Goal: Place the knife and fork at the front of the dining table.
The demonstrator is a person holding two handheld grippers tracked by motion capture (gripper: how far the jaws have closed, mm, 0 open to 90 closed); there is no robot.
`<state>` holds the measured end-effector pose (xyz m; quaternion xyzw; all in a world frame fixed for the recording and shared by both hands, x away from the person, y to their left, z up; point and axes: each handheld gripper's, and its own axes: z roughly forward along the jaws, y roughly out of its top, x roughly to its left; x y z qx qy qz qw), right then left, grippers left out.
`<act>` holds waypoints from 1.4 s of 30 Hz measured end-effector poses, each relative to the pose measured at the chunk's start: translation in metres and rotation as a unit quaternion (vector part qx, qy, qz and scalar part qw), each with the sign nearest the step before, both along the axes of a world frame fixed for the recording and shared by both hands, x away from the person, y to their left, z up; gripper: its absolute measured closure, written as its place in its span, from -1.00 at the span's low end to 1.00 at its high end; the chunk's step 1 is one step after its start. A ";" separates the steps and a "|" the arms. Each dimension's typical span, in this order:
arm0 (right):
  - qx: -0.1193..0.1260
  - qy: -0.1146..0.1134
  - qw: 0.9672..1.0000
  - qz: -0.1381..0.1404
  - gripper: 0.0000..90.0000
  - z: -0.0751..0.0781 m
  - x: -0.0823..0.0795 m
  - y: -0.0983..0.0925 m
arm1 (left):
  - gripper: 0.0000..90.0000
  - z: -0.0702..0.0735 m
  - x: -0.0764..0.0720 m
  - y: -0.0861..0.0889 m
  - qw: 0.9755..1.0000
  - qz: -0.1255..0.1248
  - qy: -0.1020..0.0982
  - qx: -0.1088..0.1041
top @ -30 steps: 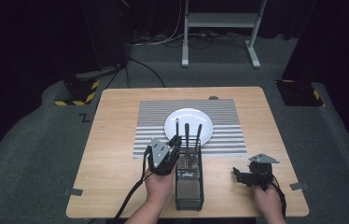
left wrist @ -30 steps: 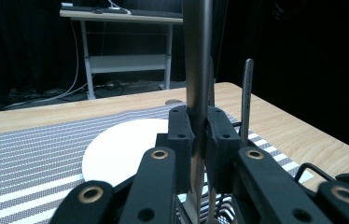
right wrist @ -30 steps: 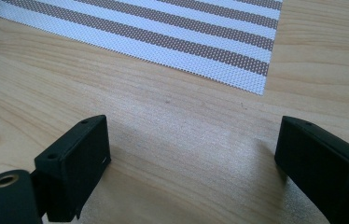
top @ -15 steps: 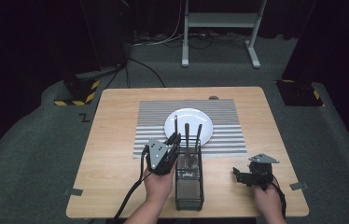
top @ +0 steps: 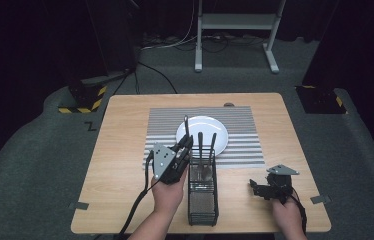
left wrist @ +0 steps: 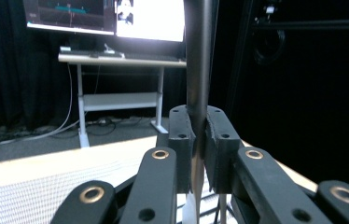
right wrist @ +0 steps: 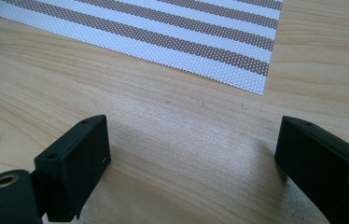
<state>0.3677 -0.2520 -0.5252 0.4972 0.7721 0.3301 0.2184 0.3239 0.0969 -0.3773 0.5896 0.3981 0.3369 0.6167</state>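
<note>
Your left claw (top: 184, 146) is black, topped by a grey three-cornered plate with small dark holes, and a black cable trails from it toward you. Up close its linked arms carry brass-coloured ringed pivots, and the flat jaw blocks show small screw holes. Your right claw (top: 256, 187) matches: black body, grey plate, blocky rectangular jaws with one brass pivot. Your forearms are bare, no sleeves showing.

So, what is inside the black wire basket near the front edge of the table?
In the high view, two dark utensil handles stand upright in the wire basket. The left gripper holds a third utensil beside it. Their lower ends are covered by the mesh, so their type is unclear.
</note>
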 end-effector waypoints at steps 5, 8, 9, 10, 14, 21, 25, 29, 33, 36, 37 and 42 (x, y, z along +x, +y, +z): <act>-0.001 -0.001 1.000 0.001 -0.78 0.000 0.000 0.000 | 0.82 0.012 -0.002 0.005 1.000 -0.004 -0.008 -0.017; 0.000 0.001 1.000 0.000 -0.78 0.000 0.000 0.000 | 0.82 0.017 -0.004 0.007 1.000 -0.006 -0.015 -0.018; 0.000 0.000 1.000 0.000 -0.78 0.000 0.000 0.000 | 0.82 0.019 -0.004 0.008 1.000 -0.004 -0.018 -0.018; 0.000 0.000 1.000 0.000 -0.78 0.000 0.000 0.000 | 0.82 0.020 -0.005 0.008 1.000 -0.004 -0.019 -0.020; 0.000 0.000 1.000 0.000 -0.78 0.000 0.000 0.000 | 0.82 0.025 -0.005 0.013 1.000 -0.003 -0.023 -0.011; 0.000 0.000 1.000 0.000 -0.78 0.000 0.000 0.000 | 0.83 0.028 -0.005 0.024 1.000 -0.004 -0.016 -0.021; 0.000 0.001 1.000 -0.001 -0.78 0.000 0.000 0.000 | 0.84 0.031 -0.006 0.030 0.999 0.000 -0.019 -0.027; -0.001 0.000 1.000 0.001 -0.78 0.000 0.000 0.000 | 0.84 0.035 -0.008 0.034 0.999 0.008 -0.026 -0.021; -0.001 0.000 1.000 0.000 -0.78 0.000 0.000 0.000 | 0.84 0.033 -0.003 0.039 0.999 0.017 -0.023 -0.017; 0.000 0.000 1.000 -0.001 -0.78 0.000 0.000 0.000 | 0.83 0.030 0.000 0.042 1.000 0.025 -0.017 -0.007; 0.000 0.000 1.000 0.000 -0.78 0.000 0.000 0.000 | 0.83 0.029 0.002 0.043 0.999 0.029 -0.016 -0.001; 0.001 0.000 1.000 0.000 -0.78 0.000 0.000 0.000 | 0.84 0.019 0.010 0.048 0.999 0.039 0.001 0.015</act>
